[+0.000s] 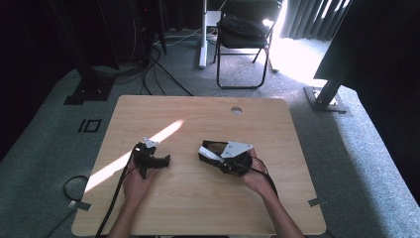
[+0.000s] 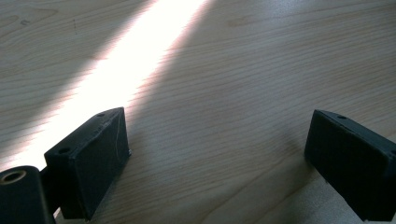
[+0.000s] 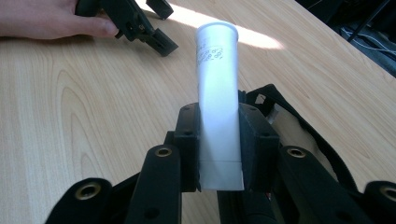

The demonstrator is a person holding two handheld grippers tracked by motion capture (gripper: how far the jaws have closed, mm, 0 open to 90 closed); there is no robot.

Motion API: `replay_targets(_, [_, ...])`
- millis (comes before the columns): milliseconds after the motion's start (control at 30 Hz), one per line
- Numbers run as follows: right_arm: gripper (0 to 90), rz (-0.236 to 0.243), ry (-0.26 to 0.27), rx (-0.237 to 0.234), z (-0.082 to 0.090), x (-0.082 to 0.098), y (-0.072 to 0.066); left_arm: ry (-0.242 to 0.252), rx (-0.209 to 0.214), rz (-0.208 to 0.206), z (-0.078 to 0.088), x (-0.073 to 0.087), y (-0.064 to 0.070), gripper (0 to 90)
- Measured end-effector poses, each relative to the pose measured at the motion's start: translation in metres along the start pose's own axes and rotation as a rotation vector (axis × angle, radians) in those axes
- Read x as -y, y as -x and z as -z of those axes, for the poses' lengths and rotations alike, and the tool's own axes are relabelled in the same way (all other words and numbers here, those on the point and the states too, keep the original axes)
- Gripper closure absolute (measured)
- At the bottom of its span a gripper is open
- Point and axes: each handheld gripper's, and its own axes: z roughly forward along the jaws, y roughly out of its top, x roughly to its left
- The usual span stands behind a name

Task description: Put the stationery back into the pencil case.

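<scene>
Right gripper (image 3: 219,154) clamped on smooth white plastic tube (image 3: 215,93), low over pale wooden worktop (image 1: 198,198), maybe above a black pouch (image 3: 299,126). Left gripper (image 2: 219,154) fingers wide, empty. Best kept level, squeezed gently.

Lab: rig stands (image 1: 89,74), floor cables (image 1: 158,69), folding chair (image 1: 243,39).

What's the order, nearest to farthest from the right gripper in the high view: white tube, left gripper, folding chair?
1. white tube, clamped in the right gripper.
2. left gripper, to its left on the table.
3. folding chair, on the floor beyond the table's far edge.
</scene>
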Motion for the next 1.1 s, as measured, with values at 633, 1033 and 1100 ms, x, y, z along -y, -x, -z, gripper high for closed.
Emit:
replay_targets(633, [71.4,-0.020,0.000,0.025,0.007,0.003,0.011,0.000,0.000,0.000,0.000,0.000,0.000,6.6])
replay_targets(1033, [71.4,-0.036,0.002,0.047,0.014,0.009,0.020,0.000,0.000,0.000,0.000,0.000,0.000,6.6])
replay_targets(1100, [71.4,-0.042,0.002,0.051,0.015,0.009,0.021,0.000,0.000,0.000,0.000,0.000,0.000,6.5])
